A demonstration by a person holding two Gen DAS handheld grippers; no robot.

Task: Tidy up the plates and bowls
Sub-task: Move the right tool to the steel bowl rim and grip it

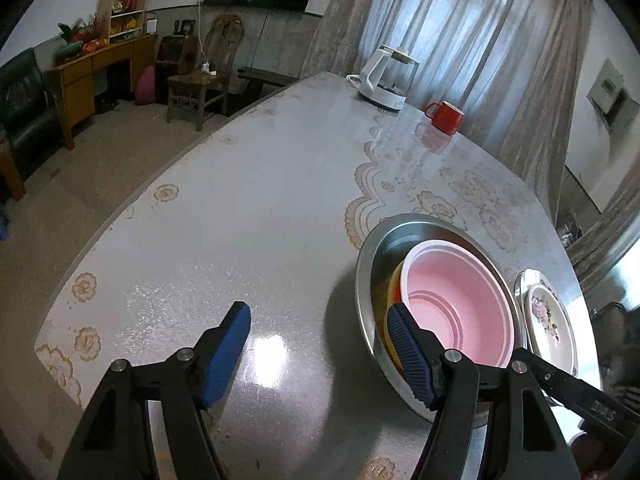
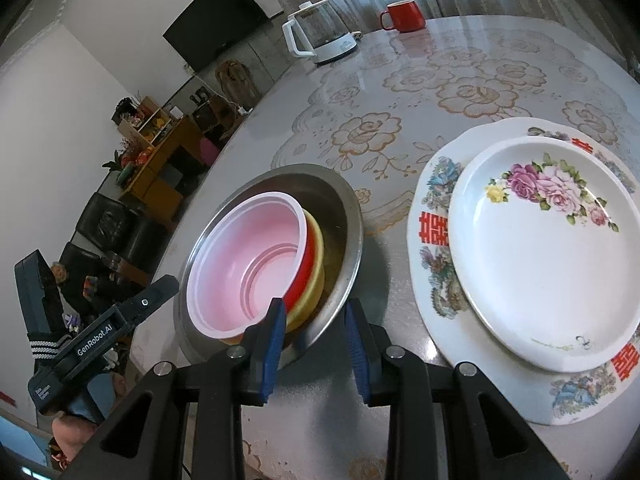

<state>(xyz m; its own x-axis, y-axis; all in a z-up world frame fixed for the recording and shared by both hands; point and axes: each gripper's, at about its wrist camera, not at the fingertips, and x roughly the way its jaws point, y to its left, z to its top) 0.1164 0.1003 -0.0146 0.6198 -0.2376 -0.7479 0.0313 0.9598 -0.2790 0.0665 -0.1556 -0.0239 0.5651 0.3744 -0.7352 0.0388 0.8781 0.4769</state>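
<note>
1. The right gripper (image 2: 316, 344) is seen with its blue fingers (image 2: 273, 344) apart, straddling the steel bowl's (image 2: 344, 216) near rim.
2. A pink bowl (image 2: 244, 264) is nested tilted inside, over red and yellow ones.
3. Beside it, a small floral plate (image 2: 548, 264) is stacked on a larger plate (image 2: 432, 240) on the counter (image 2: 400, 92).

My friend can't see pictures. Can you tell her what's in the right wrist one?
A metal bowl on a flowery table holds a tilted stack of pink, red and yellow bowls. The right gripper hovers near it, jaws apart and empty. Beside it, a small rose plate sits on a bigger plate.
</note>
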